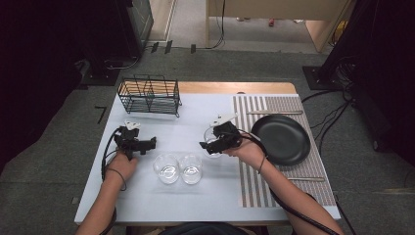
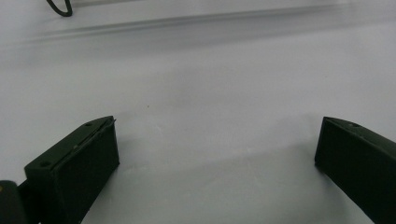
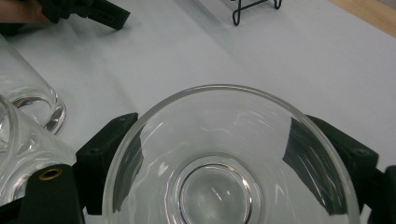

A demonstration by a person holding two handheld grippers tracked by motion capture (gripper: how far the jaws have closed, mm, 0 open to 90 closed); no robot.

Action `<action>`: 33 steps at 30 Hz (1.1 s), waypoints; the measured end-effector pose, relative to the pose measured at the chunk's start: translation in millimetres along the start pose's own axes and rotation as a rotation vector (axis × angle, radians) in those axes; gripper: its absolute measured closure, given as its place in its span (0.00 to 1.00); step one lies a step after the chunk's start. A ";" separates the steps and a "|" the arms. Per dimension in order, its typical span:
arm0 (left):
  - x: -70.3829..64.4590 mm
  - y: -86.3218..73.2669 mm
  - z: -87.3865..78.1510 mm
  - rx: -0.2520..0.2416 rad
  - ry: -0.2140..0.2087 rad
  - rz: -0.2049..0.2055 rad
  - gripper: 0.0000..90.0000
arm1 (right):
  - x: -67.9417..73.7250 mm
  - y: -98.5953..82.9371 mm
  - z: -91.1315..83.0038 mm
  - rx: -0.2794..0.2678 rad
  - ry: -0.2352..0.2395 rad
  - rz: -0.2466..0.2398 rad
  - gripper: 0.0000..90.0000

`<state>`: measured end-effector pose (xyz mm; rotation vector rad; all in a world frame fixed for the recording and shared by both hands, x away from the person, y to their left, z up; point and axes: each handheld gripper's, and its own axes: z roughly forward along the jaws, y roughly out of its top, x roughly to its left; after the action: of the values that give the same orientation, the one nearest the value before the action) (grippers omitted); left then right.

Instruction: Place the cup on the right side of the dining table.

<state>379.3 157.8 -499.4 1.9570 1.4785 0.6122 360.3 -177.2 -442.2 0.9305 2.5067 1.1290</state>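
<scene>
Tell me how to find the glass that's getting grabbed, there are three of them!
Start at the black plate on the striped mat, then look just left of it onto the pale table. There a clear glass sits between the jaws of the right hand-held gripper. The other two glasses stand side by side nearer the person, with nothing around them.

Left gripper (image 1: 147, 144) gapes wide (empty) — right gripper (image 1: 209, 143) clamped.

Two glasses (image 1: 178, 168) are standing just beside the clamped glass (image 3: 231, 158), crowding its near-left side; bare table (image 1: 191, 122) is lying open toward the wire rack (image 1: 149, 95).
</scene>
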 end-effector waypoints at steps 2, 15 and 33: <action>0.0 0.0 0.0 0.000 0.000 0.000 0.00 | -1.1 0.5 0.7 -0.001 -0.002 0.010 0.20; 0.0 0.0 0.0 0.000 0.000 -0.001 0.00 | -6.9 2.1 0.6 -0.009 -0.025 0.044 0.20; 0.0 0.0 0.0 0.000 0.000 0.000 0.00 | -11.6 2.8 1.4 -0.016 -0.054 0.063 0.20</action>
<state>379.3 157.7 -499.4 1.9569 1.4791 0.6120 371.1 -182.4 -441.5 1.0284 2.4379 1.1250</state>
